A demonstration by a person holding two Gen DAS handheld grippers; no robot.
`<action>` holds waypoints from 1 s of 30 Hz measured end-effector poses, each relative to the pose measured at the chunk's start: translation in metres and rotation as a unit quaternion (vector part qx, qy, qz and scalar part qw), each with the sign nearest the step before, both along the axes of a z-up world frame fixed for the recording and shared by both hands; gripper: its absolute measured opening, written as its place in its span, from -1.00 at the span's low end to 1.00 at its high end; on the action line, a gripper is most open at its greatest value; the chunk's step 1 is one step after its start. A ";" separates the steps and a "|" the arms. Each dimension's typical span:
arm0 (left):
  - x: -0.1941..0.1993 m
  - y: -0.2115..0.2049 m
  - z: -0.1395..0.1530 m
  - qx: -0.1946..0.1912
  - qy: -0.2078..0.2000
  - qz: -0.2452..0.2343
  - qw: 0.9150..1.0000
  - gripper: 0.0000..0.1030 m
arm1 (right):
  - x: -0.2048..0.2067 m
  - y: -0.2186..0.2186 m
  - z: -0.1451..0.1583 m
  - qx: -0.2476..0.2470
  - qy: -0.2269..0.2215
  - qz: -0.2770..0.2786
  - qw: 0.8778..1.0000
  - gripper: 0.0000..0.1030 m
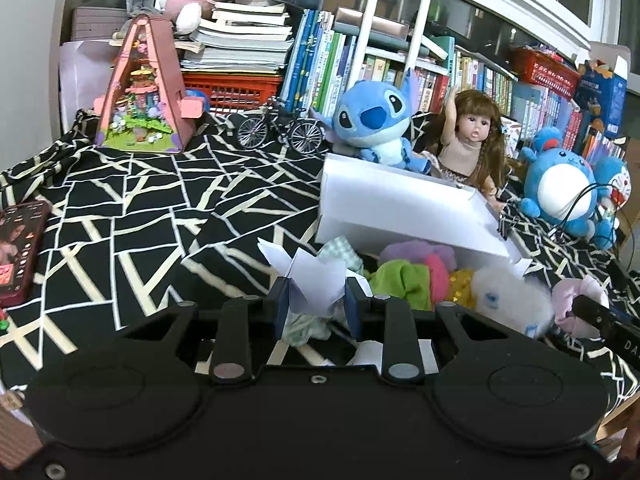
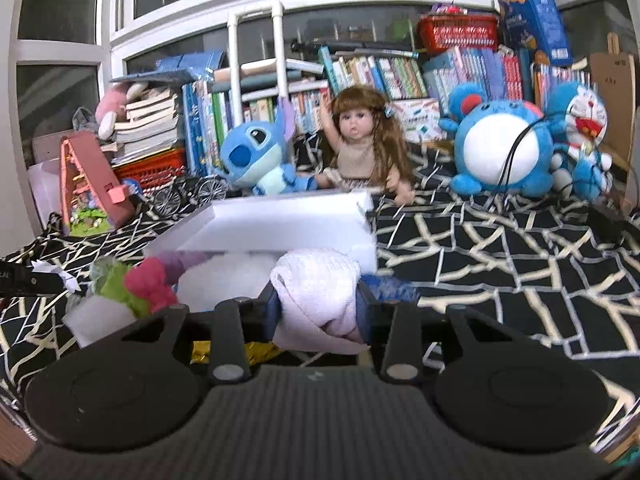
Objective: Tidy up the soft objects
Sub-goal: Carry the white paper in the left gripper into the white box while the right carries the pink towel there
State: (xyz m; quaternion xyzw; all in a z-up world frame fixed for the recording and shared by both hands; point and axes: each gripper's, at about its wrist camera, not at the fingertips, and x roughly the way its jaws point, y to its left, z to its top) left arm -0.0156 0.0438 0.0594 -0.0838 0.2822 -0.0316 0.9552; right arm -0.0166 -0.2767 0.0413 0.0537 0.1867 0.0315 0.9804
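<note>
Soft pale-pink knit cloth (image 2: 316, 300) clamped between right gripper (image 2: 318, 308) fingers, just before white rectangular box (image 2: 280, 224). Left gripper (image 1: 318, 304) pinches white folded paper (image 1: 316, 280) near colourful fabric pile (image 1: 412, 272) on black geometric-patterned tablecloth (image 1: 160, 200).

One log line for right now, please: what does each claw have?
left claw: shut on white paper piece | right claw: shut on pale pink cloth | white box: open, behind soft pile | phase: mid-sort

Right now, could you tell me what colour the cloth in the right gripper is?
Pale pink cloth, clearest in the right wrist view.
</note>
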 end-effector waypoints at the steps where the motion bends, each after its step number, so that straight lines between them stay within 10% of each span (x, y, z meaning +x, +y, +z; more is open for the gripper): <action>1: 0.003 0.000 0.002 -0.002 0.000 -0.002 1.000 -0.47 | 0.002 -0.002 0.002 -0.002 -0.002 -0.003 1.000 -0.18; 30: 0.131 -0.047 0.046 -0.039 0.008 -0.081 0.996 -0.47 | 0.115 -0.032 0.059 0.034 0.011 0.011 0.999 -0.16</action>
